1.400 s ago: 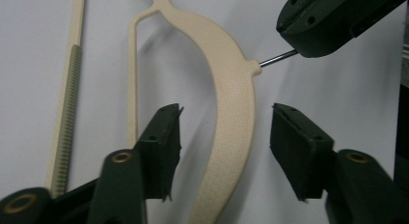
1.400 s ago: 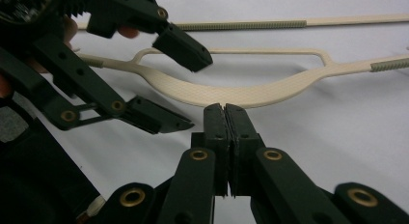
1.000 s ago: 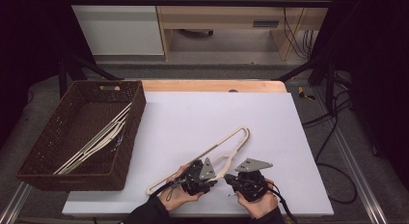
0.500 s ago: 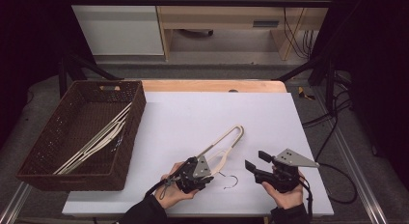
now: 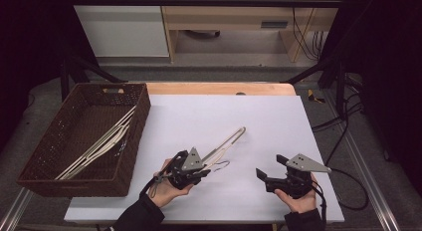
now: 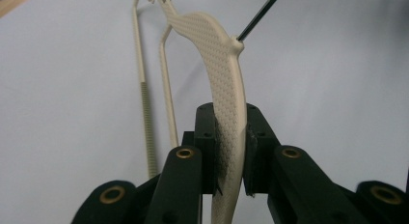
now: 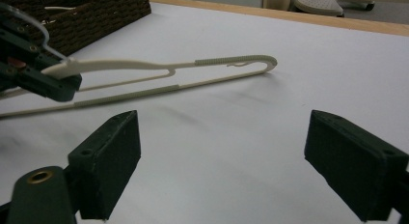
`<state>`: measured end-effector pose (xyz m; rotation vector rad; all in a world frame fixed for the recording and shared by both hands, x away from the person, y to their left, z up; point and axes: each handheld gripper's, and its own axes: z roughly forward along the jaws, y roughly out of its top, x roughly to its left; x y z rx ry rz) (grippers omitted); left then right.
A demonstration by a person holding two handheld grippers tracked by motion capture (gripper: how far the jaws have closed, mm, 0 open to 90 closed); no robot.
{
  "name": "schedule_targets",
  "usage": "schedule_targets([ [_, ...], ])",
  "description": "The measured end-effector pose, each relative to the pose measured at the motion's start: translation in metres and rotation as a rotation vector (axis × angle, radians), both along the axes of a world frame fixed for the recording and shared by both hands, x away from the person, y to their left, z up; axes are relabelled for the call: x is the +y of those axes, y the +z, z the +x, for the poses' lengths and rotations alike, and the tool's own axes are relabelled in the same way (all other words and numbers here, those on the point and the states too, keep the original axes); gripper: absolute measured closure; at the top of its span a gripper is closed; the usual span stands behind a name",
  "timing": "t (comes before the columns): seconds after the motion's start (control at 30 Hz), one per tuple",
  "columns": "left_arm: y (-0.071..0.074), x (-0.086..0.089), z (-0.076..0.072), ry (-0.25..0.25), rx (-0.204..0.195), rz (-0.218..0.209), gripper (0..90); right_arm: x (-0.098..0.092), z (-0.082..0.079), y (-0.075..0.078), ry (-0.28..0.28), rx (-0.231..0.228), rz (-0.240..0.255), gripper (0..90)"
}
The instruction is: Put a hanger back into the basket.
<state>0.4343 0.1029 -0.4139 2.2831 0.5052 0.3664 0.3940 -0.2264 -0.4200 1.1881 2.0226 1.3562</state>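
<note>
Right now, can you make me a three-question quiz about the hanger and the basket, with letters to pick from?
1. Where does the basket sit?
A. at the table's left edge
B. at the table's right edge
C. in the middle of the table

2. What colour is the hanger in the grip?
A. red
B. cream
C. blue

3. How do the right gripper jaws stand?
A. shut on the hanger
B. shut on a cable
C. open with nothing between them

Answers:
1. A, the high view shows the brown woven basket at the left, with more hangers inside.
2. B, the left gripper is clamped on a cream hanger.
3. C, the right gripper view shows its pads wide apart over the bare white table, after just opening.
</note>
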Motion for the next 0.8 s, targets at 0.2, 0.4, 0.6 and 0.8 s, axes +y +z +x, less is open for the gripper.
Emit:
schedule_targets([
  [0.2,0.008,0.017,0.008,0.074,-0.004,-0.048,81.8,-0.002,0.001,-0.001,0.006,0.007,0.001,10.6],
  [0.4,0.013,0.034,0.017,0.148,-0.028,-0.069,84.9,-0.005,0.002,-0.003,-0.006,0.017,0.011,10.0],
  [0.6,0.016,0.051,0.023,0.189,-0.018,-0.099,85.6,-0.006,0.002,-0.004,-0.005,0.018,0.012,9.8],
  [0.8,0.029,0.061,0.020,0.197,-0.033,-0.140,85.6,-0.008,0.001,-0.003,0.006,0.012,0.021,9.2],
])
